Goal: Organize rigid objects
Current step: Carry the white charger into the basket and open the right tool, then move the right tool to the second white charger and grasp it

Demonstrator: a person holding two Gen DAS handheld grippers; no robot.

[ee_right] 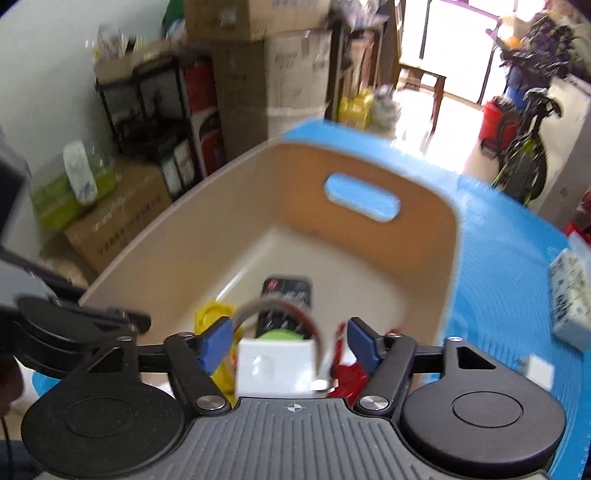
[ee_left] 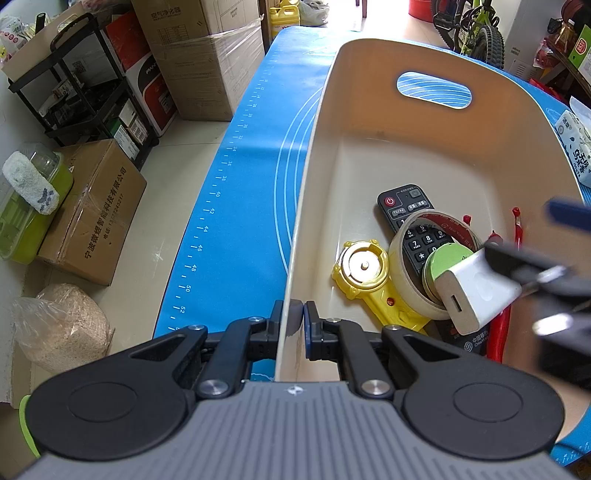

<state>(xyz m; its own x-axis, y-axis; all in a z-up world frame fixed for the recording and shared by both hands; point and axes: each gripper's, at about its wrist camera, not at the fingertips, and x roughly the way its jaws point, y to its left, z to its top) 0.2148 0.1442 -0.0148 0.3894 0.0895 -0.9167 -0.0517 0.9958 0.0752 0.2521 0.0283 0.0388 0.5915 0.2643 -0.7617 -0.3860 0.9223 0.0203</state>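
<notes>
A beige bin (ee_left: 417, 147) with a handle slot stands on the blue mat (ee_left: 236, 192). My left gripper (ee_left: 301, 314) is shut on the bin's near rim, one finger on each side of the wall. Inside lie a black remote (ee_left: 404, 205), a tape roll (ee_left: 402, 254), a yellow toy (ee_left: 364, 269), a green round lid (ee_left: 443, 258) and red pieces (ee_left: 498, 332). A white charger (ee_left: 476, 295) (ee_right: 273, 365) sits over the tape roll. My right gripper (ee_right: 286, 332) is over it, open, and its blue pads (ee_right: 216, 341) stand clear of the charger on the right side.
A tissue pack (ee_right: 570, 291) and a small white block (ee_right: 539, 371) lie on the mat right of the bin. Left of the table, cardboard boxes (ee_left: 92, 221), a black shelf (ee_left: 85, 85) and a sack stand on the floor. A bicycle (ee_left: 476, 33) stands at the back.
</notes>
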